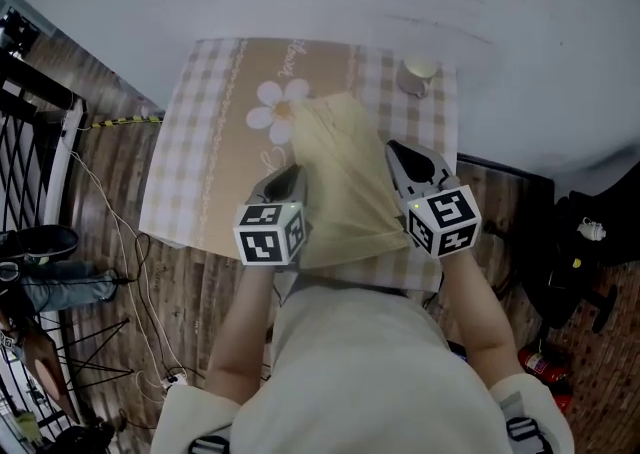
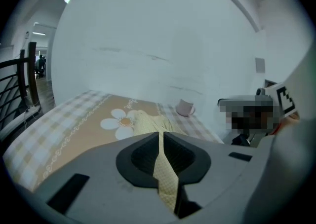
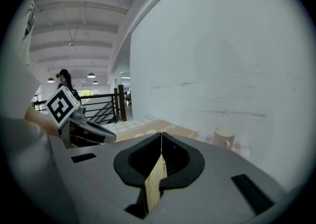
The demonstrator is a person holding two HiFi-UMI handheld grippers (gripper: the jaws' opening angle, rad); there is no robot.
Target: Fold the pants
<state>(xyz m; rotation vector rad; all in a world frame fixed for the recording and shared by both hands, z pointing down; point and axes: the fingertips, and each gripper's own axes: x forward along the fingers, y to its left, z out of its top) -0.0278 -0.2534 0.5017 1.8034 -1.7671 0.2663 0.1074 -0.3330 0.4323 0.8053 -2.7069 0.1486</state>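
Observation:
Pale yellow pants (image 1: 345, 167) lie on a checked tablecloth with a daisy print (image 1: 205, 142), running from the flower to the near edge. My left gripper (image 1: 287, 178) is at the near left corner of the pants, my right gripper (image 1: 408, 157) at their near right side. In the left gripper view the jaws (image 2: 162, 141) are shut on a strip of yellow fabric, with the rest of the pants (image 2: 147, 122) spread ahead. The right gripper view shows the jaws (image 3: 160, 156) pinching a fold of the same fabric.
A pale cup (image 1: 418, 74) stands at the table's far right corner, close to the white wall. A black railing (image 1: 30, 132) and cables (image 1: 120, 242) are on the wooden floor at left, and dark bags (image 1: 580, 252) at right.

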